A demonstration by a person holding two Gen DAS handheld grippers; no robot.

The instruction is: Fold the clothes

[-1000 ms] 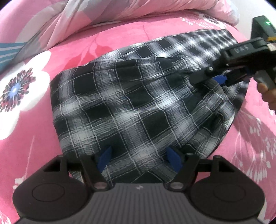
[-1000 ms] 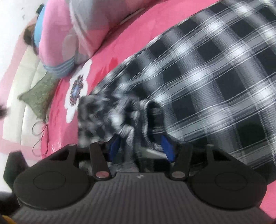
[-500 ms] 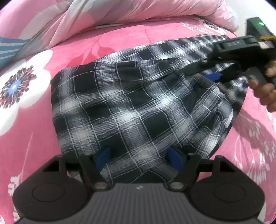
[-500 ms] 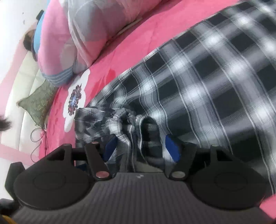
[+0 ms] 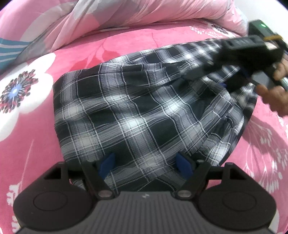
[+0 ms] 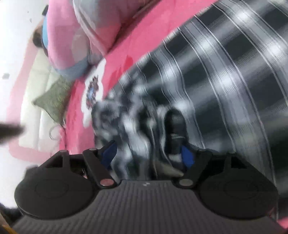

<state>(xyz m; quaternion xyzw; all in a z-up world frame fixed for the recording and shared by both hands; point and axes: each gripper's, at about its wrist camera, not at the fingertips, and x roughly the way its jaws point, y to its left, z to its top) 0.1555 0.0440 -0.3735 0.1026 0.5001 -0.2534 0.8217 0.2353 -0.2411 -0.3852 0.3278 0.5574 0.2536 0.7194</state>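
A black and white plaid shirt (image 5: 140, 115) lies partly folded on a pink floral bedspread (image 5: 36, 86). My left gripper (image 5: 144, 165) is open, its blue pads straddling the shirt's near edge. My right gripper (image 5: 232, 79) shows at the right of the left wrist view, held by a hand, over the shirt's far right part. In the right wrist view the right gripper (image 6: 149, 154) is open around a bunched fold of the shirt (image 6: 225, 75); this view is blurred by motion.
A pink and grey quilt (image 5: 126, 16) is piled along the back of the bed. A green cushion (image 6: 52, 99) and a white sofa edge show beyond the bed in the right wrist view.
The right gripper has drawn back to the right across the shirt. The left gripper has stayed at the near edge.
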